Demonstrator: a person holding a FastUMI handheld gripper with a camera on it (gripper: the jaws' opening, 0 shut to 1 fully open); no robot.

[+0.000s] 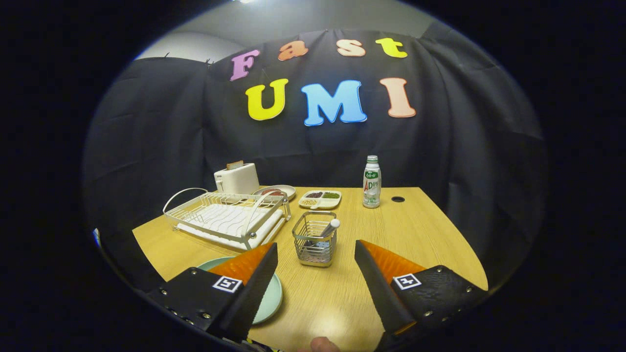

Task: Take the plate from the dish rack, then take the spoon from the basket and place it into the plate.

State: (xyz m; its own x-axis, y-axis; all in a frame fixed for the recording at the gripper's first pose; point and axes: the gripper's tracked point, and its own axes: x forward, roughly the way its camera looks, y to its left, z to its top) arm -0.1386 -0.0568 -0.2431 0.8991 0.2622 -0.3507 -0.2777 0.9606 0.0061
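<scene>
- Step in hand: the plate (pixel 271 298) lies flat on the surface (pixel 415 234), partly under the left finger, and the dish rack (pixel 227 217) stands bare of plates; so the first part reads as done and the spoon is next.
- Gripper (pixel 316 254): jaws wide apart, holding nothing, poised above the surface with the basket just ahead, between the fingers.
- Spoon (pixel 328 229): stands slanted in the wire basket (pixel 314 238), its pale end above the rim, leaning toward the right; the lower part is hard to make out through the wires.
- Next move, as judged: advance and lower the jaws over the protruding end, close on it, lift clear of the rim, then carry it left to the plate.
- Plate: pale green, round, shallow, empty.
- Nearby: toaster (pixel 236 178), bottle (pixel 371 182), divided tray (pixel 320 199).
</scene>
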